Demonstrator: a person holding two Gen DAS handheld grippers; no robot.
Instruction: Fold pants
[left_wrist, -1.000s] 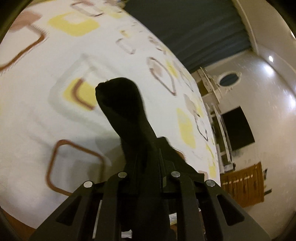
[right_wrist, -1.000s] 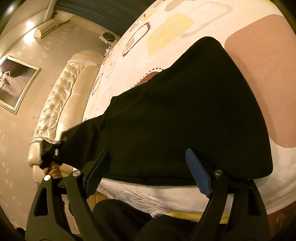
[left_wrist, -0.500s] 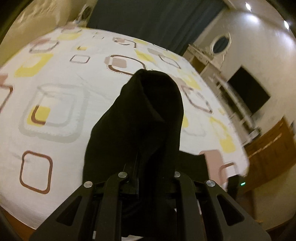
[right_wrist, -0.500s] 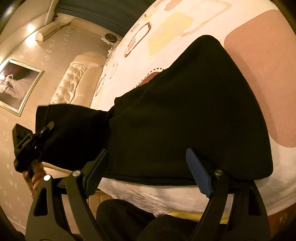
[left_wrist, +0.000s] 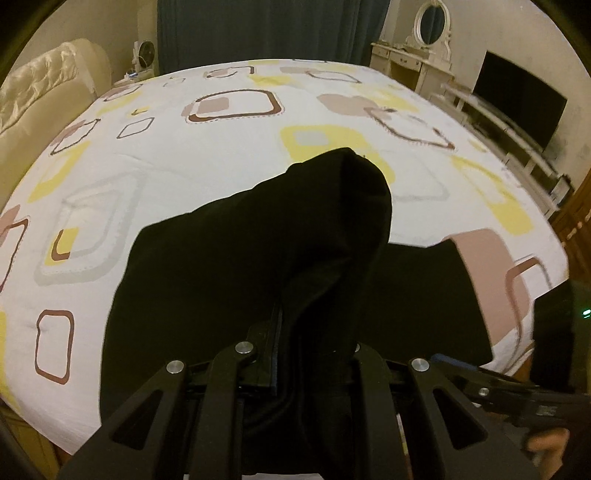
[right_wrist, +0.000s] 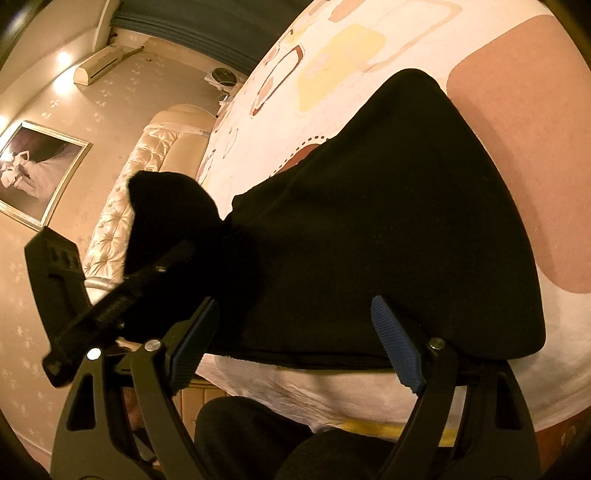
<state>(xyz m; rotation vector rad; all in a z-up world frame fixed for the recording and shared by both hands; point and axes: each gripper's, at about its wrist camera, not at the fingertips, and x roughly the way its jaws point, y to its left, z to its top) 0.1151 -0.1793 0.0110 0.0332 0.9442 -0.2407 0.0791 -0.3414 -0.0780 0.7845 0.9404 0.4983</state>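
Note:
Black pants (right_wrist: 388, 229) lie on the bed near its front edge. My left gripper (left_wrist: 314, 343) is shut on a bunched end of the pants (left_wrist: 325, 221) and holds it lifted above the rest of the cloth. The left gripper also shows in the right wrist view (right_wrist: 122, 291), at the left, with the cloth draped over it. My right gripper (right_wrist: 295, 343) is open and empty, its blue pads (right_wrist: 395, 347) just in front of the pants' near edge. The right gripper shows at the lower right of the left wrist view (left_wrist: 517, 395).
The bed sheet (left_wrist: 221, 155) is white with yellow and brown squares. A padded headboard (left_wrist: 33, 88) stands at the left. A TV (left_wrist: 517, 103) and a dressing table (left_wrist: 413, 62) stand at the far right. The person's dark-clad legs (right_wrist: 295, 443) are at the bed's near edge.
My left gripper has swung the held pant end up and over toward the right, across the rest of the pants. The right gripper has stayed open in place.

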